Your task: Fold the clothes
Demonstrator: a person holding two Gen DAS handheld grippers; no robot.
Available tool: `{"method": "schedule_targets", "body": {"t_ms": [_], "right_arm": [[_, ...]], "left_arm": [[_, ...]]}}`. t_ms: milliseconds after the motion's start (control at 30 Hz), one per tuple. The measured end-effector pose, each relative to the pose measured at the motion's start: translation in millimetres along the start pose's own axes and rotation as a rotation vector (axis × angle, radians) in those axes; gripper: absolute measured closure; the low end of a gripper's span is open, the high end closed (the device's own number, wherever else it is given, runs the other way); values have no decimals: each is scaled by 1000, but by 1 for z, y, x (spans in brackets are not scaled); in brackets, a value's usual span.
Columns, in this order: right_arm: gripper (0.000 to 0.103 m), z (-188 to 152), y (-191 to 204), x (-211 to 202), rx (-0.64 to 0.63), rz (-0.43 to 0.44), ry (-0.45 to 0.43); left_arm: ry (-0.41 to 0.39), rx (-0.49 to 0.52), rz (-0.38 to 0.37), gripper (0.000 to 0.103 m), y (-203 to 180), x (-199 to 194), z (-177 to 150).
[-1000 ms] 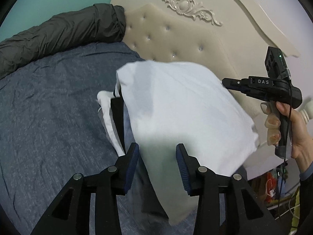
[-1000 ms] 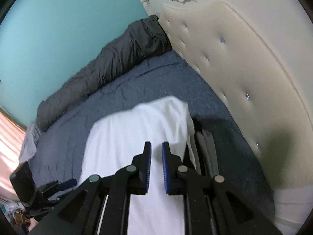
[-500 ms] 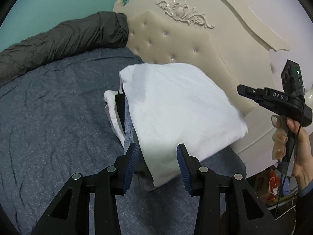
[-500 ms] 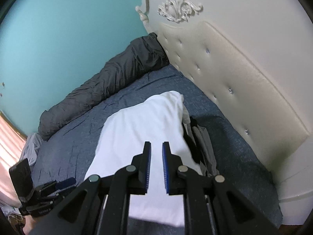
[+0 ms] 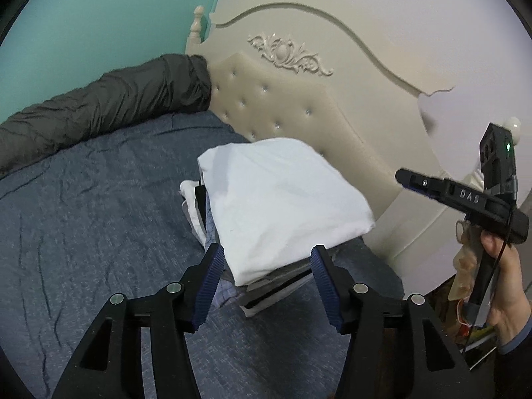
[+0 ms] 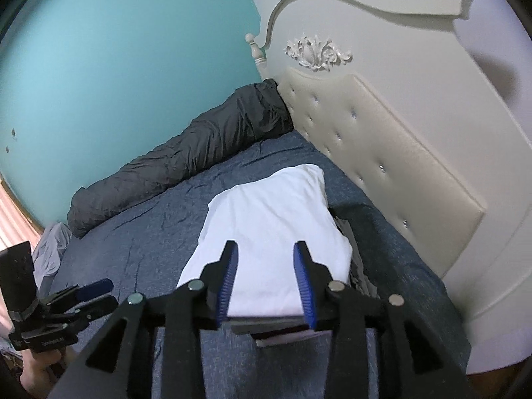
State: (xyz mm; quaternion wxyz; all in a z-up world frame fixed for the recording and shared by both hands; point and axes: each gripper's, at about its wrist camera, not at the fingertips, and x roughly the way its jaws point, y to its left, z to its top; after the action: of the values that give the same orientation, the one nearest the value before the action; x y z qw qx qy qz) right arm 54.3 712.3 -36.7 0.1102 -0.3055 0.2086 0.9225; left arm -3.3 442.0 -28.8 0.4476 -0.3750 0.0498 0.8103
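Folded clothes (image 5: 266, 286) mostly hidden beneath white garment (image 5: 282, 199), person's hand (image 6: 36, 369) cut off at edge

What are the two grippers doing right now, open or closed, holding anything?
Left gripper: open, holding nothing.
Right gripper: open, holding nothing, above the folded white garment.

A dark grey rolled duvet (image 5: 109, 106) lies along the far edge of a bed (image 5: 76, 219) covered in a wrinkled blue sheet, its end touching the cream tufted headboard (image 5: 299, 113) at the far corner. A carved floral ornament (image 6: 316, 51) sits above the studded padding. A turquoise wall (image 6: 116, 60) rises behind the bed, with pink striped fabric (image 6: 13, 222) beside it.
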Motion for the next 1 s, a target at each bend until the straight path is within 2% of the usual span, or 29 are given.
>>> {"method": "schedule_targets", "body": {"t_ms": [233, 267, 367, 567, 600, 667, 867, 1000], "right_arm": [[63, -13, 14, -41, -10, -43, -35], [61, -16, 16, -47, -11, -45, -42], [45, -24, 25, -66, -32, -64, -68], [44, -41, 39, -98, -29, -101, -97], [43, -44, 42, -103, -33, -119, -106], [35, -49, 47, -112, -41, -132, -118], [32, -67, 59, -132, -53, -155, -148], [26, -79, 65, -142, -51, -168, -164]], "left_arm": [[-43, 4, 6, 39, -12, -36, -3], [-48, 6, 4, 37, -14, -41, -4], [-69, 8, 1, 35, -17, -55, -7], [-89, 31, -8, 32, -26, -80, -15], [-93, 36, -9, 32, -28, -84, -16], [-100, 45, -11, 31, -29, -92, -19], [-117, 64, -12, 29, -33, -111, -31], [-130, 71, -10, 27, -34, -123, -39]]}}
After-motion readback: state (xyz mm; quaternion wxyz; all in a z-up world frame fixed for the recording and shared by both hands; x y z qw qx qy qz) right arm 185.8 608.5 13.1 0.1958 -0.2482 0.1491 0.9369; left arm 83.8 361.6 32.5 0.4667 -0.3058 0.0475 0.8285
